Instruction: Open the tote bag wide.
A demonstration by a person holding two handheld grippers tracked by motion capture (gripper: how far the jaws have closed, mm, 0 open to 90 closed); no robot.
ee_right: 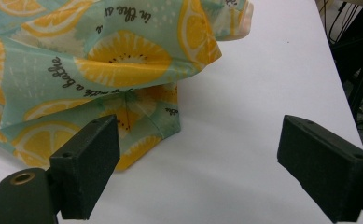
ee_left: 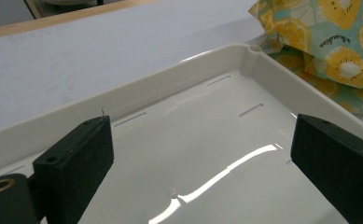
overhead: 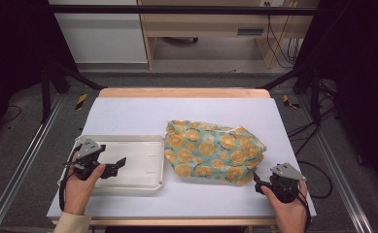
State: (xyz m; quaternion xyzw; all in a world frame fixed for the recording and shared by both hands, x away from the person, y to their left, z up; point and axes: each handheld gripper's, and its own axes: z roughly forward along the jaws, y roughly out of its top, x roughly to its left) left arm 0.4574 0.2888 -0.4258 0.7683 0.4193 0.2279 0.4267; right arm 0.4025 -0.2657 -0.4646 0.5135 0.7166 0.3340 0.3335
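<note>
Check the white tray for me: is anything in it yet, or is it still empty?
Empty. The tray shows a bare glossy floor under the open left gripper, and the lemon-print cloth lies bunched on the table beside it.

This looks like a lab or recording workspace rather than a home. The counter [overhead: 128, 114] is a plain pale sheet laid over a wooden top, and it stands inside a dark metal frame [overhead: 186, 9] whose bar crosses above its far edge and whose slanted struts drop to either side of it. Black curtains [overhead: 11, 58] hang left and right of the counter. Beyond its far edge stand a white cabinet [overhead: 99, 39] and a light wood desk [overhead: 211, 24] on grey carpet [overhead: 196, 77]. Loose black cables [overhead: 317, 141] trail on the floor to the counter's right, with yellow-and-black hazard tape [overhead: 81, 101] marking the floor at its far corners.
</note>
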